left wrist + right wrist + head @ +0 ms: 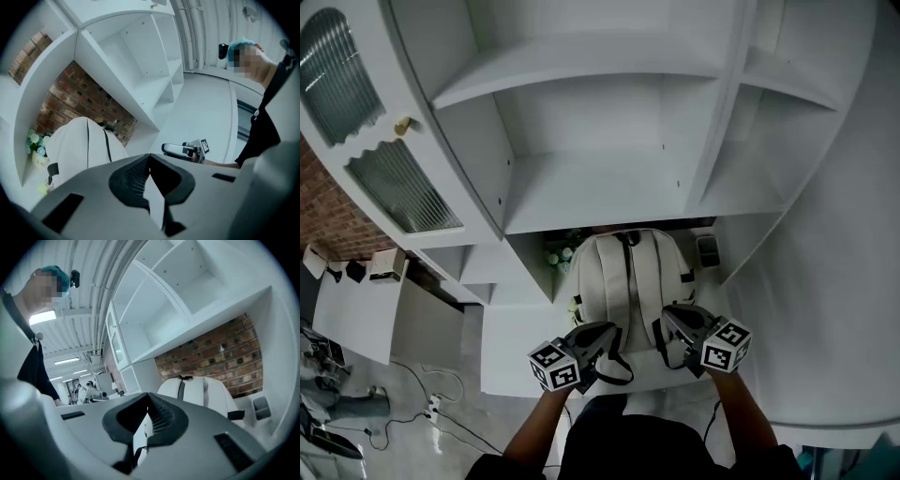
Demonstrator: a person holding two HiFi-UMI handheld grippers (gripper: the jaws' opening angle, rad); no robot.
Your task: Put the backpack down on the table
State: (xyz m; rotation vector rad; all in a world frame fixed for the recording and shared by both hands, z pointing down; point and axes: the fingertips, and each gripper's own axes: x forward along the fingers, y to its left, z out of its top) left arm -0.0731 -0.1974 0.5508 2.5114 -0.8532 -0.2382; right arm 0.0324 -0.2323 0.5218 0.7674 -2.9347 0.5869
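The white backpack (628,277) with black trim stands upright on the white table (511,352) inside the shelf unit's lower bay, its back panel and straps facing me. It also shows in the left gripper view as backpack (75,145) and in the right gripper view as backpack (204,390), a short way beyond the jaws. My left gripper (605,333) is shut just in front of its lower left corner, with nothing seen between the jaws. My right gripper (673,319) is shut at the lower right corner. Black strap ends (617,367) lie by the grippers.
White shelves (600,187) rise above the bay, and a brick wall (211,352) backs it. Small flowers (558,255) sit left of the backpack and a grey holder (708,249) sits right of it. A glass-door cabinet (384,159) stands at left.
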